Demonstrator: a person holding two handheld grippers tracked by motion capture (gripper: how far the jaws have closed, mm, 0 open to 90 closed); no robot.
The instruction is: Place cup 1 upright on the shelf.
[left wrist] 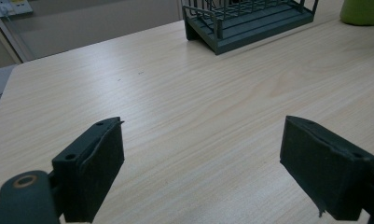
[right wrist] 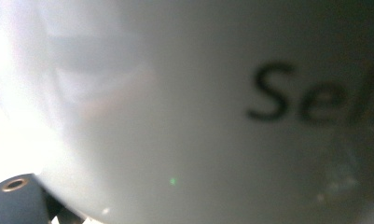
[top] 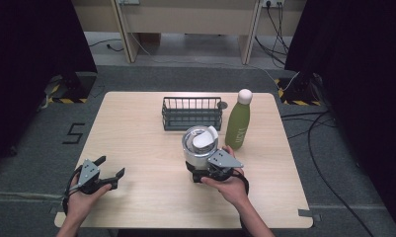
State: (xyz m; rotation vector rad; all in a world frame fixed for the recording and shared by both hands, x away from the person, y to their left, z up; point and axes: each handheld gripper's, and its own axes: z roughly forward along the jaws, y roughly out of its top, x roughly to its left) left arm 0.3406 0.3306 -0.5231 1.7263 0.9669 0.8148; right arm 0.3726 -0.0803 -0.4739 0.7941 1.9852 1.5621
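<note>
Your right gripper's (top: pixel 205 170) jaws sit against the near side of the white tumbler (top: pixel 200 145), but the high view hides them under the grey plate and your hand, so you cannot tell whether they press on it. In the right gripper view the tumbler's (right wrist: pixel 184 116) pale wall is so close that it blurs, with dark lettering at about 3 o'clock.

The tumbler stands upright near the middle of the desk (top: pixel 136 133), its lid showing a white flap on top. Just beside it at 1 o'clock stands the green bottle (top: pixel 238 121) with a white cap. At 12 o'clock, a little apart, sits the dark wire basket (top: pixel 191 113).

Well away at 8 o'clock, your left gripper (top: pixel 111 173) rests by the desk's near edge, jaws wide apart with only bare wood between them in the left gripper view.
</note>
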